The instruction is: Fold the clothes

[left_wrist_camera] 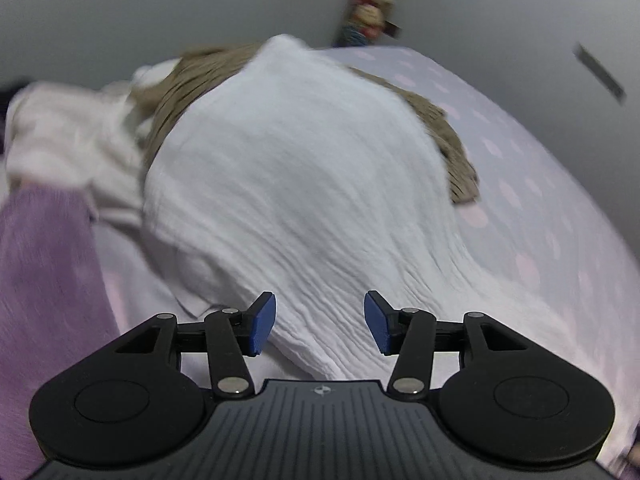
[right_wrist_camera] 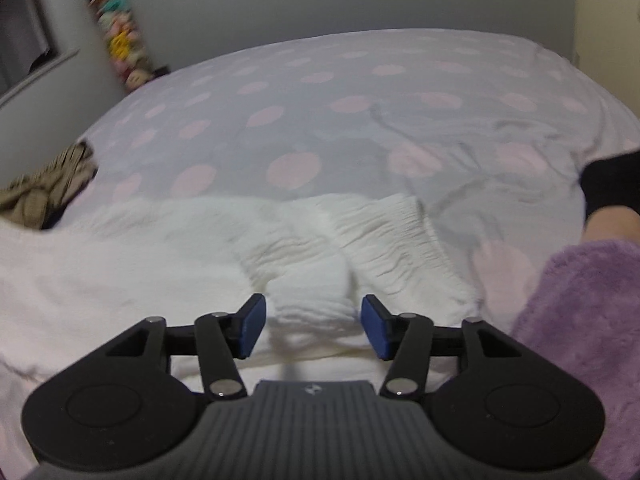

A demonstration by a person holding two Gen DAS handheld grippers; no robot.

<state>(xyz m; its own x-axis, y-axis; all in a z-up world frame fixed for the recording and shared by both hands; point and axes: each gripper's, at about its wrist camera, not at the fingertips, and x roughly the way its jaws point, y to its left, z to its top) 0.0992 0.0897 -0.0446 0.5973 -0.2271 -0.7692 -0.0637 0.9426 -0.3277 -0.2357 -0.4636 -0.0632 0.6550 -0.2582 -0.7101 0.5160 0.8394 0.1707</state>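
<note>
Rippling crinkled white garment drapes polka-dot bedsheet.

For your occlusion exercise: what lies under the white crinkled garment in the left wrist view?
A brown ribbed garment pokes out beneath the white crinkled garment, on the pink-dotted lilac bedsheet. How far it extends underneath is hidden.

We are looking at our left gripper and right gripper: black linkages with silver pivot screws, blue pads, ribbed grey housings, and a black sleeve.
</note>
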